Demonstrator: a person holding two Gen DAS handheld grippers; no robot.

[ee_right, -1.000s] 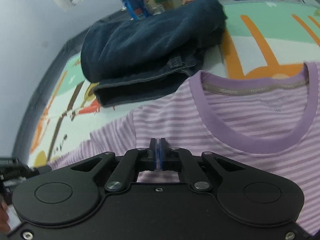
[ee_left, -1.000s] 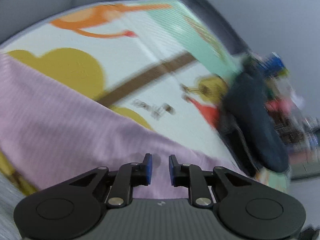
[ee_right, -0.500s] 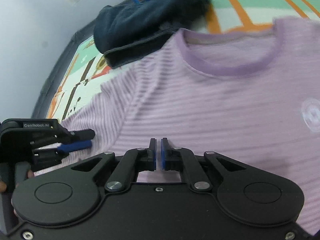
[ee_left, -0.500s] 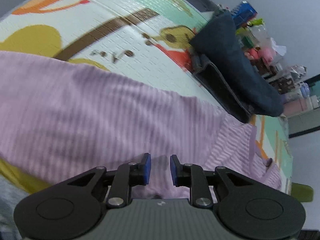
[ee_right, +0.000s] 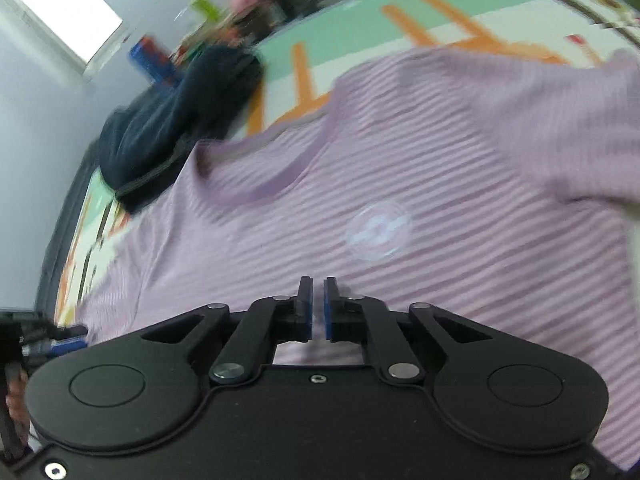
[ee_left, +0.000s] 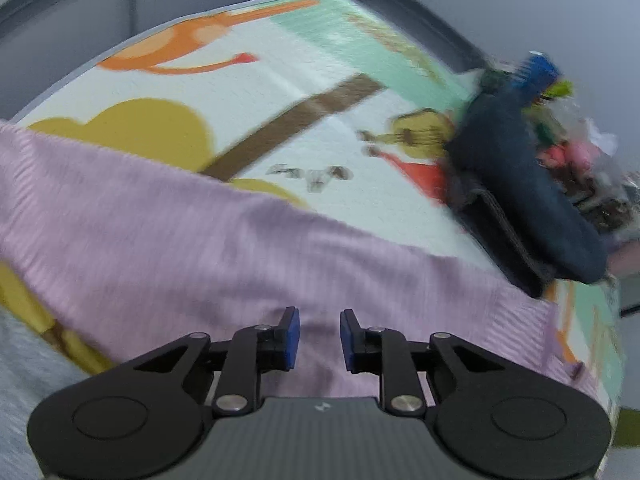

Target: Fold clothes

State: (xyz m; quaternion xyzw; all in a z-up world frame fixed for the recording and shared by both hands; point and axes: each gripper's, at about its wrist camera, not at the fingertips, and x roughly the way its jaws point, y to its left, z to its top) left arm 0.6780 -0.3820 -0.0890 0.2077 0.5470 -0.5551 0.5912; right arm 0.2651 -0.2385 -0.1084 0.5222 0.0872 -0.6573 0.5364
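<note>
Left wrist view
Left gripper (ee_left: 319, 338): fingers spread, nothing pinched, over the lilac cloth.
Striped shirt (ee_left: 192, 240): spread flat across the play mat (ee_left: 280, 112).
Dark folded clothes (ee_left: 528, 200): on the mat's far right; blurred clutter behind, possibly packets.

Right wrist view
Right gripper (ee_right: 318, 308): jaws opening, a narrow gap, nothing between them.
Striped shirt (ee_right: 440, 168): front up, collar toward the dark folded clothes (ee_right: 172, 120).
Left gripper (ee_right: 60, 342): at the shirt's left edge.

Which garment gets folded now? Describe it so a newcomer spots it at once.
Start from the cartoon-print play mat. Spread flat across its near side lies the lilac striped T-shirt, darker purple collar, pale round chest logo. The dark navy pile beside its shoulder is bunched and plain.
</note>
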